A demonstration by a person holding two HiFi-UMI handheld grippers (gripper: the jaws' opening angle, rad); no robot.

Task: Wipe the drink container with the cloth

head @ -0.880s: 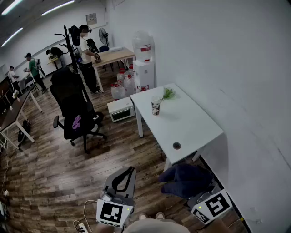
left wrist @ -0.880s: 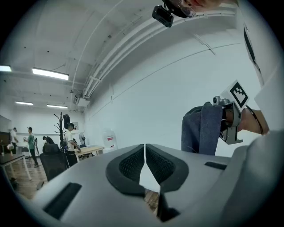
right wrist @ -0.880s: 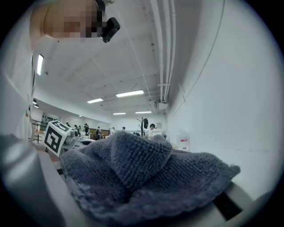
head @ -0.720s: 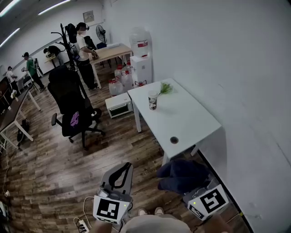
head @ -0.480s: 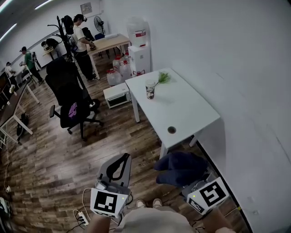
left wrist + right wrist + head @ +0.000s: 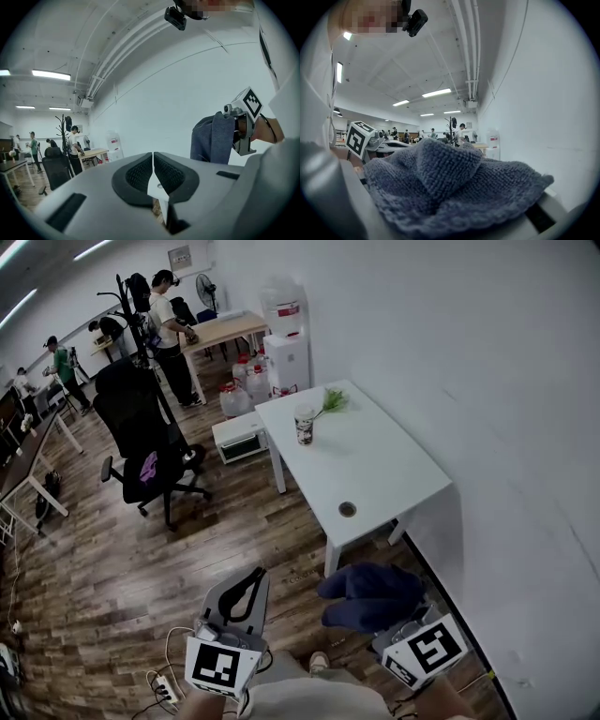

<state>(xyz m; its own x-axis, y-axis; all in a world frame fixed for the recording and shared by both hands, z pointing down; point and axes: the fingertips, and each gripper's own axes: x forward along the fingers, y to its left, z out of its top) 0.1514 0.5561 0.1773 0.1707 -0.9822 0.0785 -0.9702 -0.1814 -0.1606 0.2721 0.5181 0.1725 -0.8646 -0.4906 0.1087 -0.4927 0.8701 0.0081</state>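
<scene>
At the far left, a black office chair (image 6: 141, 446) was seen on the wooden floor. Nearer the person, the left gripper (image 6: 246, 589) was held low over that floor, its jaws brought together with nothing caught between them. Farther off, the drink container (image 6: 304, 425), a pale cup, was set upright near the far left corner of the white table (image 6: 384, 484), with a green sprig (image 6: 335, 401) just beside it. Well apart from the cup, below the table's near end, the dark blue cloth (image 6: 370, 594) was bunched and clamped in the right gripper (image 6: 405, 636), whose jaws were covered by its folds.
</scene>
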